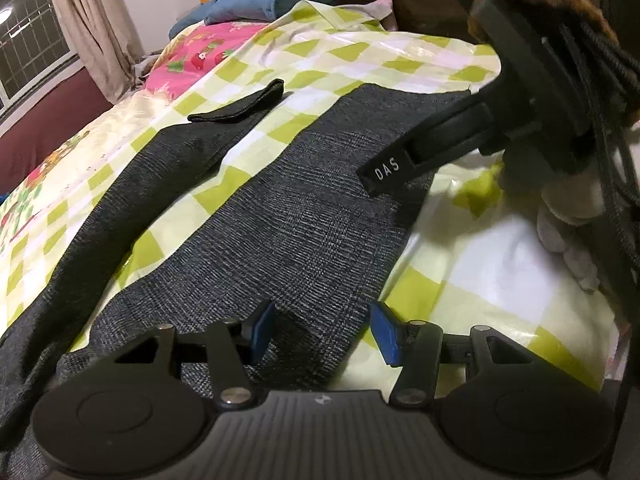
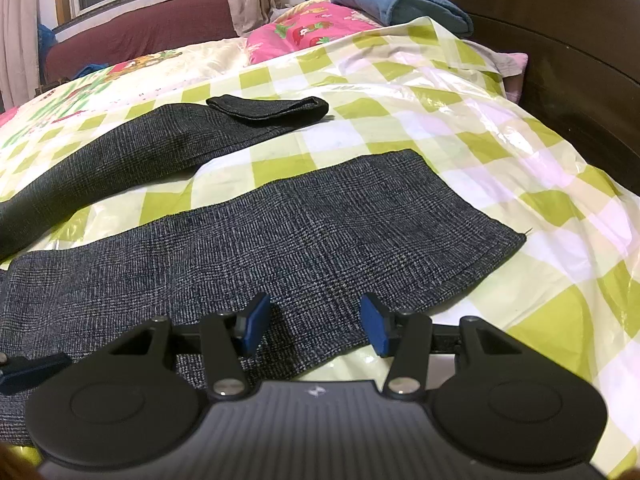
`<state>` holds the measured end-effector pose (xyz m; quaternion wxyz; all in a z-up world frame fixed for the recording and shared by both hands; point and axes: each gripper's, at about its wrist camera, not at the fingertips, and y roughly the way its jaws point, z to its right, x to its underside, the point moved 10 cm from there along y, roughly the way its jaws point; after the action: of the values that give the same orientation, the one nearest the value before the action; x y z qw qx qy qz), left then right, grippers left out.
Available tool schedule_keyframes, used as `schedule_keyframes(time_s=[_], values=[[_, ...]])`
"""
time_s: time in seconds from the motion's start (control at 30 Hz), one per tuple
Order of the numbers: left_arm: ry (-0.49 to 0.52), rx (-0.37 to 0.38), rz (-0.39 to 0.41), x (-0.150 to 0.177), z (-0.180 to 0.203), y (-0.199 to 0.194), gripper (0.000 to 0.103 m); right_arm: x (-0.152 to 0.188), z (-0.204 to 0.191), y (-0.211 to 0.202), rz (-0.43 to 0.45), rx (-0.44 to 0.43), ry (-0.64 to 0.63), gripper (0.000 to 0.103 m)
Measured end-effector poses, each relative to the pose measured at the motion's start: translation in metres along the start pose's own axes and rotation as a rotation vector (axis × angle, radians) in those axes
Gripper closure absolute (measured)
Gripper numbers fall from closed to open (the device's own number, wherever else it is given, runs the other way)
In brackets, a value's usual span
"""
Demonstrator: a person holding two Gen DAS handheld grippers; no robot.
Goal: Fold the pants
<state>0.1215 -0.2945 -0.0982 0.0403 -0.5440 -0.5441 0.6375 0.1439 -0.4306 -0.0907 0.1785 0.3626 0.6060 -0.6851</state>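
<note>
Dark grey checked pants (image 1: pixel 280 208) lie spread flat on a green-and-white checked sheet, legs apart. The near leg (image 2: pixel 304 236) ends in a hem at the right; the far leg (image 2: pixel 132 156) has its cuff folded back (image 2: pixel 272 110). My left gripper (image 1: pixel 322 330) is open, its blue pads low over the near leg's edge. My right gripper (image 2: pixel 314 322) is open too, low over the near leg close to its hem. The right gripper's arm (image 1: pixel 432 148) shows in the left wrist view, above the leg's far end. Neither gripper holds cloth.
The checked plastic sheet (image 2: pixel 500 152) covers a bed. A blue folded cloth (image 2: pixel 396 2) and pink pillow (image 2: pixel 308 32) lie at the head. A dark headboard (image 2: pixel 560 40) rises on the right, a window and curtain on the left.
</note>
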Motion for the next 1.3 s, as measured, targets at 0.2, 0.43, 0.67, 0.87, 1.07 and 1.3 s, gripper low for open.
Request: schedule_keyframes(time_s=[0.2,0.43,0.67,0.87,1.07,1.3], values=[[-0.003,0.005,-0.006,0.001,-0.001,0.002,0.037,0.001,0.012,-0.008,0.007,-0.007,0.023,0.053],[-0.008,0.011,0.002,0.001,0.001,0.007,0.037,0.004,0.066,-0.009,0.009,0.027,0.171,0.037],[-0.003,0.018,0.016,-0.003,0.003,0.011,0.037,-0.014,0.093,0.006,0.04,-0.06,0.395,0.038],[-0.008,0.057,0.015,-0.011,0.009,0.014,0.043,-0.021,0.121,0.01,0.043,-0.188,0.63,0.099],[-0.008,0.097,0.027,-0.015,0.02,0.017,0.043,-0.007,0.14,0.002,-0.009,-0.091,0.559,0.099],[-0.099,0.082,0.051,-0.004,-0.03,-0.021,0.042,-0.022,0.128,-0.03,0.059,0.111,0.41,0.081]])
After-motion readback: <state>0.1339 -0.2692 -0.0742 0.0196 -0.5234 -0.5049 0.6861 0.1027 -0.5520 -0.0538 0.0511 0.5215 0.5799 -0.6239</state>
